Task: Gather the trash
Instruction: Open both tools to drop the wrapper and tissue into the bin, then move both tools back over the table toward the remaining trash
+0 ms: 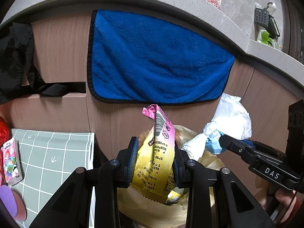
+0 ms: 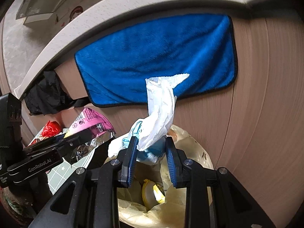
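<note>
My left gripper [image 1: 154, 152] is shut on a pink and yellow snack wrapper [image 1: 158, 157] and holds it over a bin lined with a yellowish bag [image 1: 152, 210]. My right gripper [image 2: 152, 153] is shut on a crumpled white and light-blue tissue wad [image 2: 159, 114], also above the bin bag [image 2: 191, 148]. The wrapper also shows in the right wrist view [image 2: 91, 124]. The tissue wad also shows in the left wrist view [image 1: 229, 119]. Yellow trash [image 2: 153, 193] lies inside the bin.
A blue towel [image 1: 157, 57] hangs on the wooden cabinet front under a stone counter [image 1: 190, 1]. A black cloth [image 1: 15, 57] hangs at the left. A green checked mat [image 1: 51, 155] holds a small tissue pack [image 1: 11, 161] and red wrapper [image 2: 50, 129].
</note>
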Available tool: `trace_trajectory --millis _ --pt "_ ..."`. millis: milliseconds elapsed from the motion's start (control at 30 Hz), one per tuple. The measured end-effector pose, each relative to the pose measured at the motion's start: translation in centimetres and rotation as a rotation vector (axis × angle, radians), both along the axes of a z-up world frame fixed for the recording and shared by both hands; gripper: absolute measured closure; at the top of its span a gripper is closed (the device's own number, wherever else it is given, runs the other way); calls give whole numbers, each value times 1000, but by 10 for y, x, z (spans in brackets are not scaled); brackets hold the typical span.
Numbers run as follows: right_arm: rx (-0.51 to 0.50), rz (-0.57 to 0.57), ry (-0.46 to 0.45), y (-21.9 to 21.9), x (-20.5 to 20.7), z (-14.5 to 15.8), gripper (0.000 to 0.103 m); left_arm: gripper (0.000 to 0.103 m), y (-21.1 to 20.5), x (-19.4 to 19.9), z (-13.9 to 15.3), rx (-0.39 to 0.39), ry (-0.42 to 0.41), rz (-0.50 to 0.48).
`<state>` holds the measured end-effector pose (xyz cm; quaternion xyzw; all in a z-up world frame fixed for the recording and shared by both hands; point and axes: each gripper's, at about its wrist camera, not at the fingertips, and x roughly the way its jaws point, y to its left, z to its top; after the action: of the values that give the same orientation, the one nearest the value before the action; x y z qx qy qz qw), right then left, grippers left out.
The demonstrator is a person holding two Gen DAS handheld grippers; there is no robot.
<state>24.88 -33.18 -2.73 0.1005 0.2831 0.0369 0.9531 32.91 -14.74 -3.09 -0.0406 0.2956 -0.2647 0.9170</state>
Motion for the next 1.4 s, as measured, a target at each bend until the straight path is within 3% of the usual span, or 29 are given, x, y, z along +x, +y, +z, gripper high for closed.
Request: trace_trajectory --millis 67,133,167,200,567,767,1033,1200,1400 --pt "11 -2 5 -2 1 -3 73 70 0 3 -2 -13 16 -23" --pt "20 -6 14 -4 1 -6 72 56 3 10 -6 -77 63 -73" --pt "21 -8 15 -4 2 -6 67 46 4 12 -7 -93 77 -79" --pt "30 -11 13 -5 2 -7 61 43 7 14 -8 -115 89 -75" --pt "57 -29 -11 0 -8 6 57 41 61 3 18 -131 39 11" --pt "25 6 -63 32 -19 23 57 41 131 -18 29 -120 -11 131" --pt "15 148 -115 108 -25 42 57 41 239 -63 37 -52 -64 243" --pt "4 245 -93 155 -21 40 57 41 318 -85 27 -46 -25 363" --pt "-4 333 -54 201 -14 25 57 39 395 -100 -9 -114 76 551"
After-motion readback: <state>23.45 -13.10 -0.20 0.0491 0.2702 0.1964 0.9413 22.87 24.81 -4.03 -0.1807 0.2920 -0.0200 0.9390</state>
